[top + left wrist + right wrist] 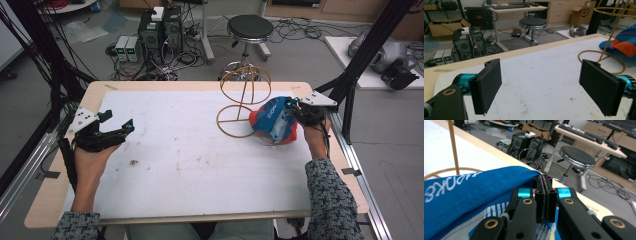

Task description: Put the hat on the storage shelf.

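Note:
A blue and orange cap (272, 121) hangs just above the table's right side, beside a gold wire stand (244, 99). My right gripper (292, 106) is shut on the cap's edge. In the right gripper view, the jaws (545, 195) press together on the blue fabric (471, 192), with the stand's rod (453, 147) behind it. My left gripper (117, 131) hovers open over the left side of the white mat (190, 150), far from the cap. Its two pads (486, 85) stand wide apart with nothing between them. The stand (610, 30) and cap (625, 42) sit at that view's right.
The wooden table edge (190, 85) runs along the back. Beyond it on the floor stand a black stool (250, 30), computer towers (160, 30) and cables. Black frame posts (370, 50) rise at the table's right.

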Motion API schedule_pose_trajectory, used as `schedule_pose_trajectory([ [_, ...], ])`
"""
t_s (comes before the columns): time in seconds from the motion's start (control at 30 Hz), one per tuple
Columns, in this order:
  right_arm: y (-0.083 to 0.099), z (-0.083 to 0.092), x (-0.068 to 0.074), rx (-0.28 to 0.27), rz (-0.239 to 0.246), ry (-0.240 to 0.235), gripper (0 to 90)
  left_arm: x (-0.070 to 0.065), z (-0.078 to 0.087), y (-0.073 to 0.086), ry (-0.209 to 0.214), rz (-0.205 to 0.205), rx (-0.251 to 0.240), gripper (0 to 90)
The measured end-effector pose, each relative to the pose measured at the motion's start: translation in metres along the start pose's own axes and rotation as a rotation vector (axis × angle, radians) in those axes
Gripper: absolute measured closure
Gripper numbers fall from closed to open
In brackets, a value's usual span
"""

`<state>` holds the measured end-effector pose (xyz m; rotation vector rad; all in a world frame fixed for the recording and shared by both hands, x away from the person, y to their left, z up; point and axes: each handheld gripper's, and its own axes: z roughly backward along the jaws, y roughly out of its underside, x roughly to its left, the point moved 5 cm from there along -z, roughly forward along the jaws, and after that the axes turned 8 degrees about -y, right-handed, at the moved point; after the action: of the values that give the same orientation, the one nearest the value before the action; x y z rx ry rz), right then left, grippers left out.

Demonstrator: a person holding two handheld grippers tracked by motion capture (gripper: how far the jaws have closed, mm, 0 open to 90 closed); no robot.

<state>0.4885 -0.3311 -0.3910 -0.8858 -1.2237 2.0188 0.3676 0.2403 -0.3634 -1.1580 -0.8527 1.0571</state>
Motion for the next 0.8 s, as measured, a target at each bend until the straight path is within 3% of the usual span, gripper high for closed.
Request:
schedule_pose_trajectory([
  [0.5, -0.033, 0.032, -0.022, -0.087, -0.008, 0.066, 89.9, 0.002, 0.002, -0.002, -0.003, 0.004, -0.007, 18.5],
  [0.8, -0.048, 0.044, -0.034, -0.104, 0.002, 0.102, 89.9, 0.005, 0.004, -0.003, -0.008, 0.007, -0.012, 18.4],
])
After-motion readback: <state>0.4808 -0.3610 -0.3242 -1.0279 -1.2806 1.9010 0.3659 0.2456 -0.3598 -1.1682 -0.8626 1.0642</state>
